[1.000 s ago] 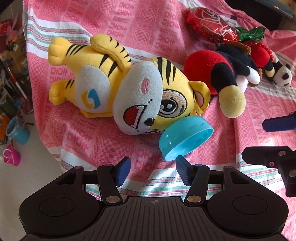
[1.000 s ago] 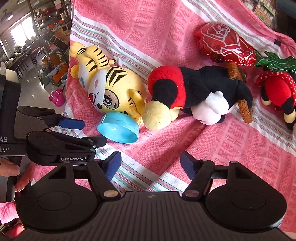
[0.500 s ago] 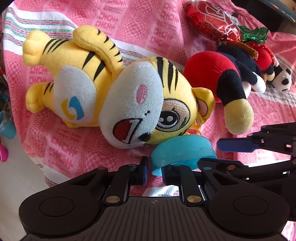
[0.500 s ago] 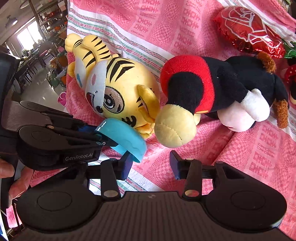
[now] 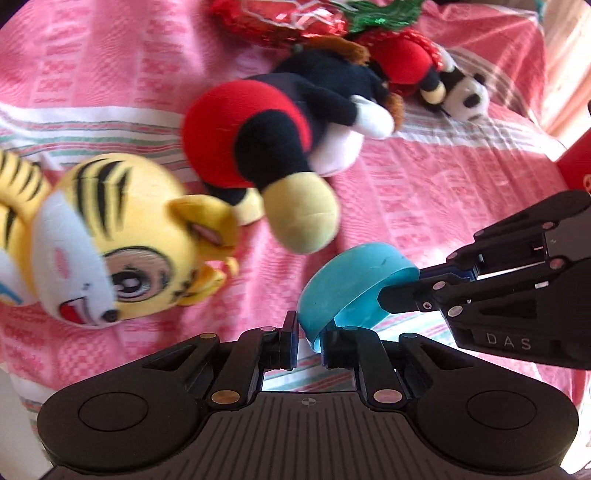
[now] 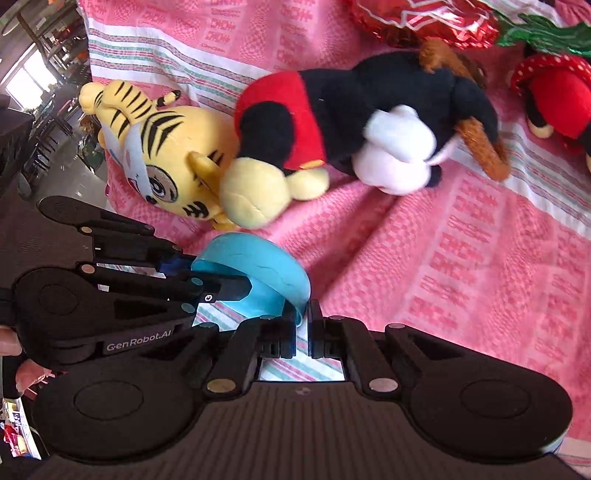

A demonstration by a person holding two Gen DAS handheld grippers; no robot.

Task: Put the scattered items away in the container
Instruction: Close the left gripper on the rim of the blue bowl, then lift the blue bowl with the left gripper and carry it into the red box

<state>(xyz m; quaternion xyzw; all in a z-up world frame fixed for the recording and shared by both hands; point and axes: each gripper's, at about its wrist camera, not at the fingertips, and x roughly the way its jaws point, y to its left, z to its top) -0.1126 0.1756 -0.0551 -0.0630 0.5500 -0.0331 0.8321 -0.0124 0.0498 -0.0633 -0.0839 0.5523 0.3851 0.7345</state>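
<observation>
A blue plastic bowl [image 5: 354, 280] is held tilted just above the pink cloth. My left gripper [image 5: 308, 338] is shut on its near rim. My right gripper [image 6: 303, 325] is shut on the opposite rim; it reaches in from the right in the left wrist view [image 5: 406, 291]. The bowl also shows in the right wrist view [image 6: 258, 266], with the left gripper [image 6: 218, 280] coming in from the left. A yellow tiger plush [image 5: 122, 240] lies to the left. A red, black and yellow plush [image 5: 280, 140] lies behind the bowl.
A pink patterned cloth [image 5: 443, 192] covers the surface. A red foil rose balloon [image 5: 280, 18] and a small red and black panda plush [image 5: 436, 70] lie at the back. The cloth's edge drops off at the left; a room with furniture [image 6: 37, 92] is beyond.
My right gripper has closed on the bowl's rim opposite my left gripper. The bowl has come away from the tiger plush, toward the right, and is held by both.
</observation>
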